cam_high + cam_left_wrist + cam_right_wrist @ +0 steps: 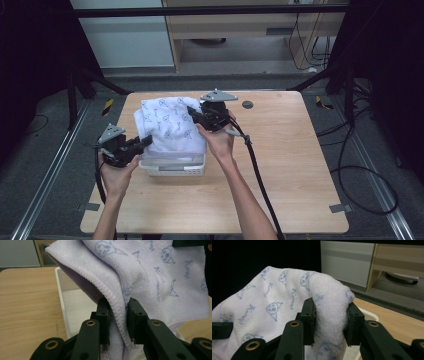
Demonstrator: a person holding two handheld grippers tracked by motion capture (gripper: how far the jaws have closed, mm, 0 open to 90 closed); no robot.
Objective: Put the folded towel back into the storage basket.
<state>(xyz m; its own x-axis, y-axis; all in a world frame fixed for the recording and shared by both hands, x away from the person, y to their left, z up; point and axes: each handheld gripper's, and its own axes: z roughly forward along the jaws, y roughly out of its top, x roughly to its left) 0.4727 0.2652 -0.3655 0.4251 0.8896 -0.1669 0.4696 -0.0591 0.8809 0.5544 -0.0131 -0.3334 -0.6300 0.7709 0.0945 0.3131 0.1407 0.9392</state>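
A white towel (170, 125) printed with small blue figures hangs over a white plastic basket (175, 167) on the wooden table. My left gripper (145, 142) is at the towel's near left corner, shut on its folded hem (117, 315). My right gripper (192, 112) is at the towel's far right side, shut on a thick bunch of the cloth (330, 315). Both hands hold the towel (274, 302) spread between them above the basket (72, 302). The cloth hides most of the inside of the basket.
The bare wooden table (290, 165) stretches to the right and front of the basket. A small dark round disc (247, 104) lies near the table's far edge. The right gripper's cable (260, 175) trails across the table toward the front. Wooden furniture (240, 30) stands beyond the table.
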